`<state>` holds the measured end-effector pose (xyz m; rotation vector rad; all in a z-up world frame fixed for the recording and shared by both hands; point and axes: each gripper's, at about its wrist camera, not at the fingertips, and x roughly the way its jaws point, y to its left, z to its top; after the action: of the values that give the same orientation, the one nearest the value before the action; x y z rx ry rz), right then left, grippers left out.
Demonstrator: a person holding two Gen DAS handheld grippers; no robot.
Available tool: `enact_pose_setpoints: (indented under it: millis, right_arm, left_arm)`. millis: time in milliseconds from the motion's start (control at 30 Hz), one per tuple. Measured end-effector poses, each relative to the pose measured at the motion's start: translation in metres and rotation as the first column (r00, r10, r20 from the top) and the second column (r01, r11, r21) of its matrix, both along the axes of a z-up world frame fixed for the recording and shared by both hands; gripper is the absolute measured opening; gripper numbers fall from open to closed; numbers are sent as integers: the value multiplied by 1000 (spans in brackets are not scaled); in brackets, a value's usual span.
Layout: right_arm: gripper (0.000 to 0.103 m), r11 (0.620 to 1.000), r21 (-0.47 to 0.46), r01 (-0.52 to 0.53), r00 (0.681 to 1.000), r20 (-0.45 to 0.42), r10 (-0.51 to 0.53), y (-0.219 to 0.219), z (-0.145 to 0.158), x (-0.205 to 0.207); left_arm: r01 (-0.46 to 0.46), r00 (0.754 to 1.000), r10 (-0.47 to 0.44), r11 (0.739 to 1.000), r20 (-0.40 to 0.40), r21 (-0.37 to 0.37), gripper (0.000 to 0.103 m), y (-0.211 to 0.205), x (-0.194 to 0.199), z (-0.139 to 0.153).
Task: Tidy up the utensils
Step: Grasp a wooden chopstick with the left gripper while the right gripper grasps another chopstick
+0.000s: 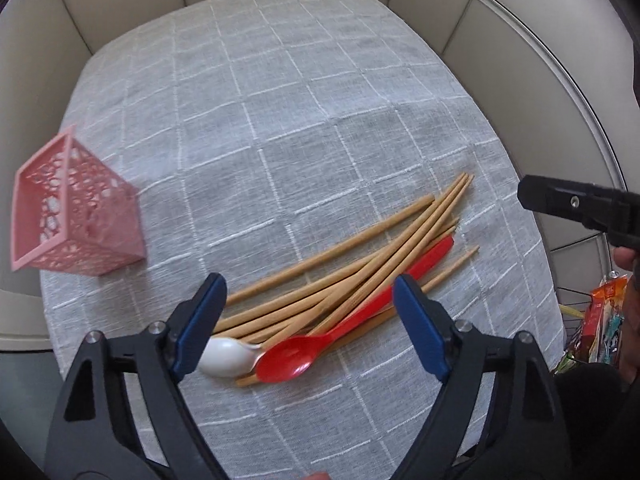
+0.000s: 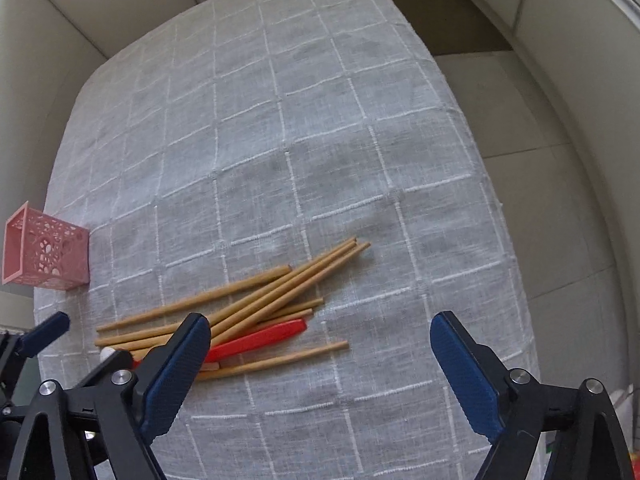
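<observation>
Both blue-padded grippers, left [image 1: 308,320] and right [image 2: 320,360], hover spread apart, empty, over loose wooden chopsticks [image 1: 360,264], a red plastic spoon [image 1: 320,344] and a white spoon [image 1: 228,356] heaped on the grey checked tablecloth [image 1: 280,120]; a pink perforated plastic basket [image 1: 72,208] stands well apart at the cloth's left edge.

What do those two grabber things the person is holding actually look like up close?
Both look alike. The left gripper and right gripper each have a black plastic frame with triangular cut-outs and round silver bolts at the joints. The two fingers on each carry dark blue, finely textured pads. No cables or markings show. A bit of bare hand is visible behind the right gripper.
</observation>
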<state>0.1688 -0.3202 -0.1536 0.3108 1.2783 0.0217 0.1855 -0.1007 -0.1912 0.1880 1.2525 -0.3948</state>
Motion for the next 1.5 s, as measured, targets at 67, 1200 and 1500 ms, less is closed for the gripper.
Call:
enact_pose_setpoints:
  millis: [67, 1200, 1500]
  right_arm:
    - [93, 1000, 21, 3, 1000, -10, -3, 0, -5, 8]
    - [46, 957, 249, 150, 976, -189, -104, -32, -80, 48]
    - [38, 934, 306, 182, 977, -161, -138, -28, -80, 64]
  left_arm:
    - [29, 999, -29, 1000, -16, -6, 76, -9, 8, -10]
    - [-1, 1000, 1, 997, 6, -78, 30, -33, 55, -40]
    - [-110, 992, 111, 994, 57, -14, 10, -23, 74, -46]
